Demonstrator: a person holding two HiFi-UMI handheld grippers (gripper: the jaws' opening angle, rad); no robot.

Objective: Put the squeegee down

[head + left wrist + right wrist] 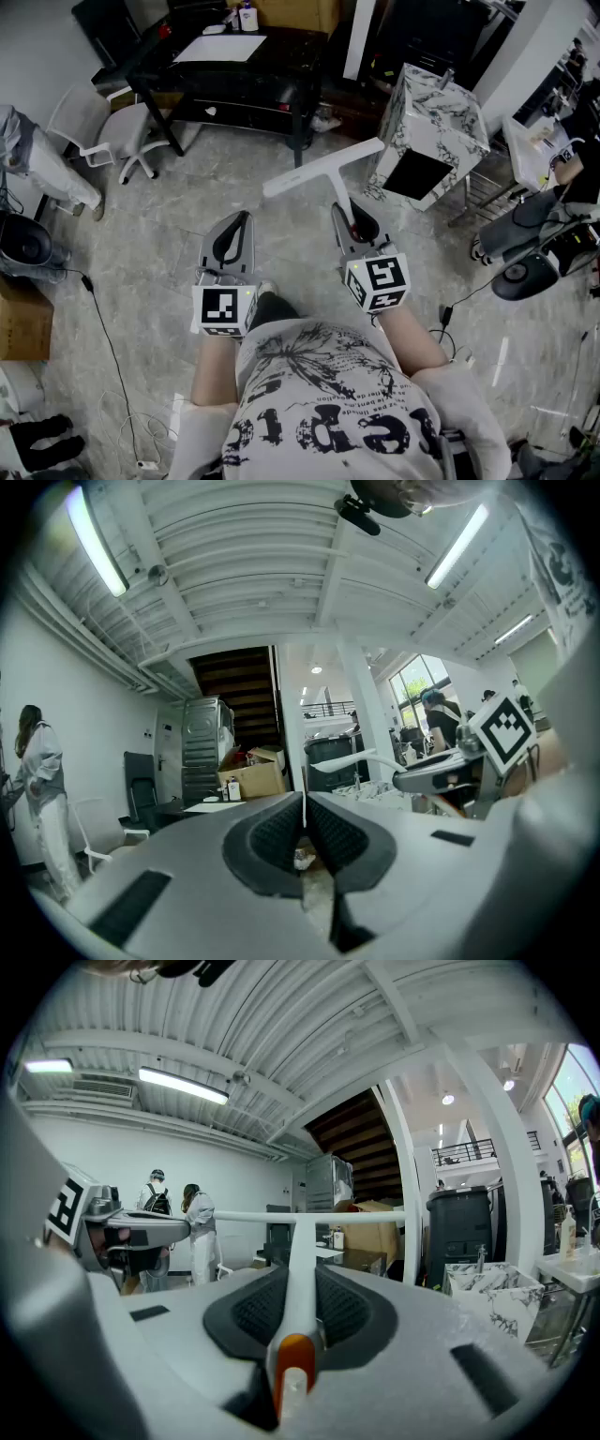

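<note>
A white T-shaped squeegee (322,169) with an orange band on its handle sticks out level in front of me. My right gripper (349,223) is shut on its handle, and in the right gripper view the squeegee (298,1269) runs straight out between the pads, its blade held crosswise. To its left in the head view my left gripper (232,239) hangs level and shut, with nothing between its pads. In the left gripper view the left gripper (303,832) has its jaws meeting, and the squeegee (361,760) shows off to the right.
A black glass desk (234,70) stands ahead, with a white chair (112,136) to its left. A marble-patterned box (427,131) sits ahead on the right, close to the blade. Cables lie on the grey floor (141,244). People stand in the distance.
</note>
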